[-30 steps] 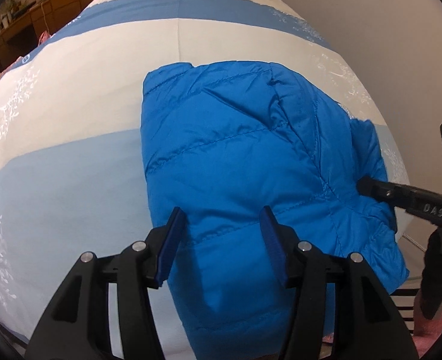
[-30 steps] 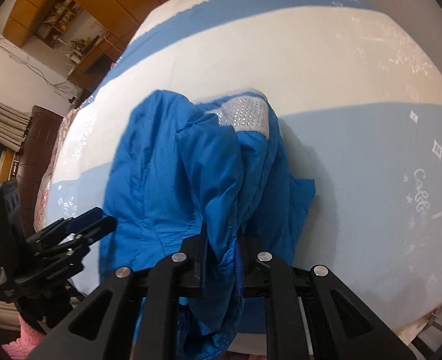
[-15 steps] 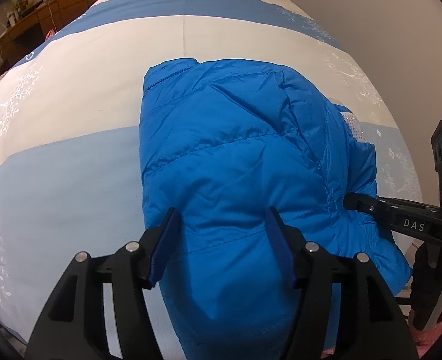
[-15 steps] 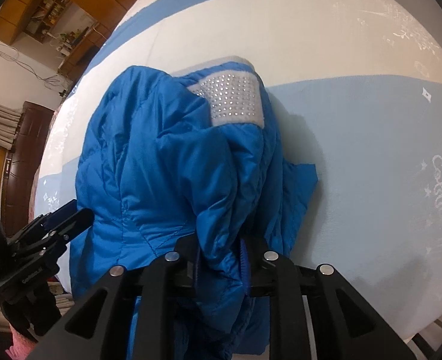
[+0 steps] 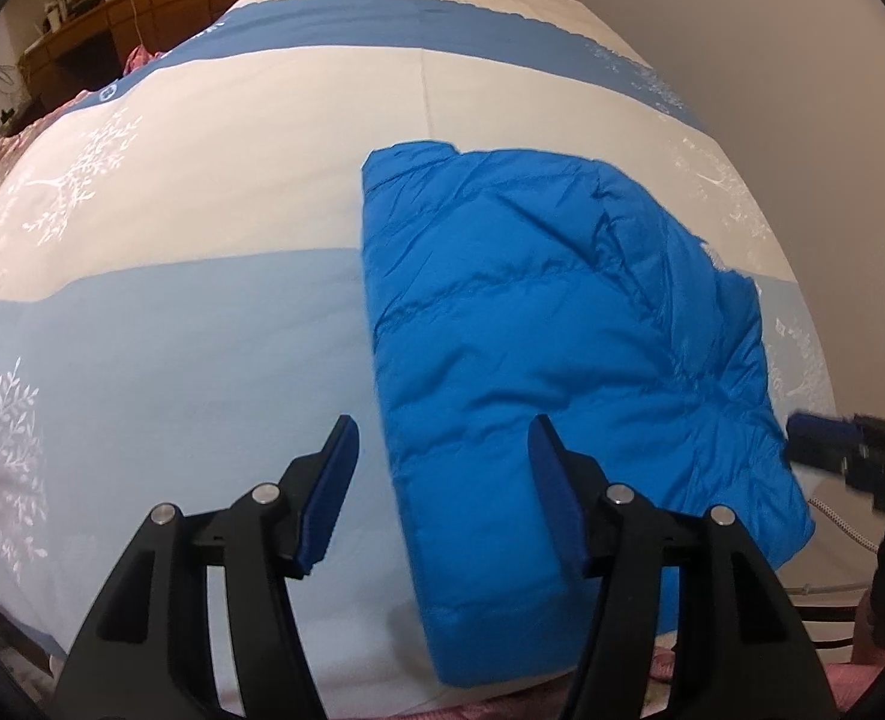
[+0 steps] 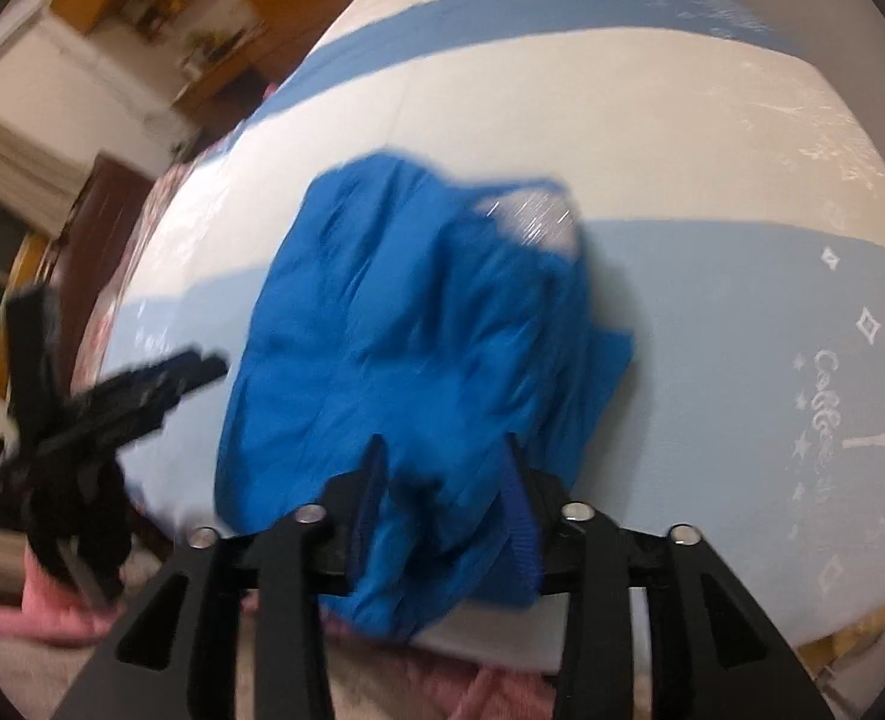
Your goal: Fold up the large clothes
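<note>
Your left gripper [image 5: 442, 468] stands open with nothing between its pads; its right pad overlaps the near-left edge of the blue padded jacket [image 5: 562, 348] in view, the left pad hangs over bare bedspread [image 5: 202, 192]. Whether either touches, I cannot tell. Your right gripper [image 6: 445, 483] has just been opening: its jaws are parted, and a fold of jacket sits between them, apparently loose rather than pinched, though blur limits certainty. Judged from this, you are letting go after laying a fold.

In the left wrist view the jacket lies as a folded bundle from 12 to 3 o'clock of the gripper, near the bed's front edge. In the right wrist view it runs from between the jaws up towards 12 o'clock, a sparkly white panel [image 6: 532, 219] at its far end.
</note>
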A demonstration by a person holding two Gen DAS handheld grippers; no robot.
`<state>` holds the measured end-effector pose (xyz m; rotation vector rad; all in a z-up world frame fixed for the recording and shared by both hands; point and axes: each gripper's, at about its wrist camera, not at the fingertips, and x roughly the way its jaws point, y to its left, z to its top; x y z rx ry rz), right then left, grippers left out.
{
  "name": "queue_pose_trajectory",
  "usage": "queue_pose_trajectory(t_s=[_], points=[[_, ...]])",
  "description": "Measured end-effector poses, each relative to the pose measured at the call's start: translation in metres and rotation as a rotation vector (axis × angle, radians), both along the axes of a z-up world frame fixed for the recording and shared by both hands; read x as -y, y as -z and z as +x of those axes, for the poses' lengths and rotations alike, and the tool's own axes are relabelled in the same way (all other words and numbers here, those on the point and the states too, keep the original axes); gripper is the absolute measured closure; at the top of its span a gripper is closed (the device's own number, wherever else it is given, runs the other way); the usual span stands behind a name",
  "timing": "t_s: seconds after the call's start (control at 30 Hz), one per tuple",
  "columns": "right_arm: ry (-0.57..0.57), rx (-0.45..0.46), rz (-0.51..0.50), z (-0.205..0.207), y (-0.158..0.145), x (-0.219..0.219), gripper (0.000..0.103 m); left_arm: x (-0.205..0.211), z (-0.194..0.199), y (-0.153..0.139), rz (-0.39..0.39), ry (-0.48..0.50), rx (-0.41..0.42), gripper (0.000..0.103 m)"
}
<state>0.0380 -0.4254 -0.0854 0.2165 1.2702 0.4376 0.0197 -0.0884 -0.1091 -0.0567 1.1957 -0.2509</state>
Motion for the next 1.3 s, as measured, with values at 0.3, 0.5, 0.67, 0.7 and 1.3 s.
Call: queue_pose_trajectory(t_s=[0.3, 0.5, 0.67, 0.7, 1.3], points=[[-0.033, -0.065, -0.043, -0.005, 0.026, -0.024, 0.089, 0.014, 0.001, 0.015, -0.017, 0.039, -0.037, 0.046], [0.039, -0.086, -0.040, -0.009, 0.028, 0.000, 0.094, 0.008, -0.002, 0.004, -0.054, 0.051, -0.017, 0.046], [0.075, -0.135, -0.042, -0.015, 0.045, 0.009, 0.094, 0.018, -0.001, 0.028, -0.059, 0.084, -0.054, 0.045], [0.075, -0.147, -0.044, -0.014, 0.055, 0.008, 0.094, 0.020, 0.000, 0.031, -0.061, 0.088, -0.056, 0.044], [0.008, 0.128, -0.144, 0.012, -0.035, -0.016, 0.077, 0.014, 0.028, -0.005, -0.037, 0.103, 0.037, 0.047]])
